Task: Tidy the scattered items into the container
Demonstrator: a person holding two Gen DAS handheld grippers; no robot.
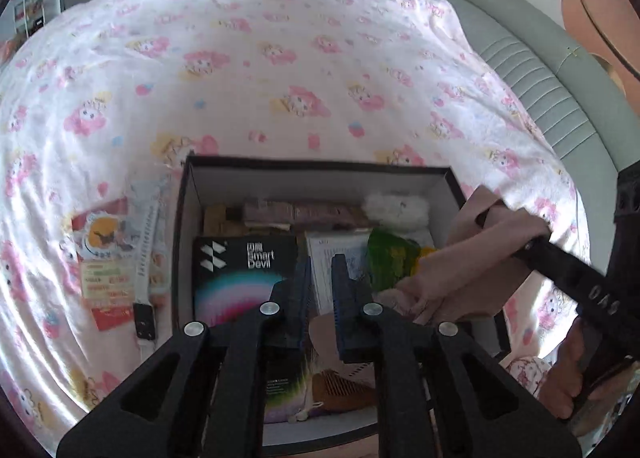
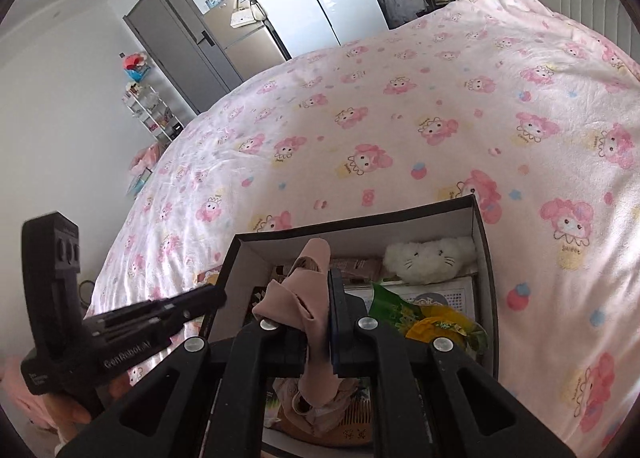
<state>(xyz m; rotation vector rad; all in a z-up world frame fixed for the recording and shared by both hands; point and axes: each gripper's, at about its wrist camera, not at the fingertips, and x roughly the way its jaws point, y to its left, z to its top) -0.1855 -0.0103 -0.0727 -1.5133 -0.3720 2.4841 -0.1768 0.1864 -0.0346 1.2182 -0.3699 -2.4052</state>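
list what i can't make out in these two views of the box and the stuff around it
- Box near wall: both views, hidden behind the gripper frames.
- Wooden comb: right wrist view, mostly under the beige cloth and frame.
- Red card print on the bedsheet: left wrist view, blurred.
- White strap: left wrist view, too blurred to identify.

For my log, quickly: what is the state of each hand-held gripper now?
Left hand-held gripper: open, holding nothing.
Right hand-held gripper: shut on the beige cloth.
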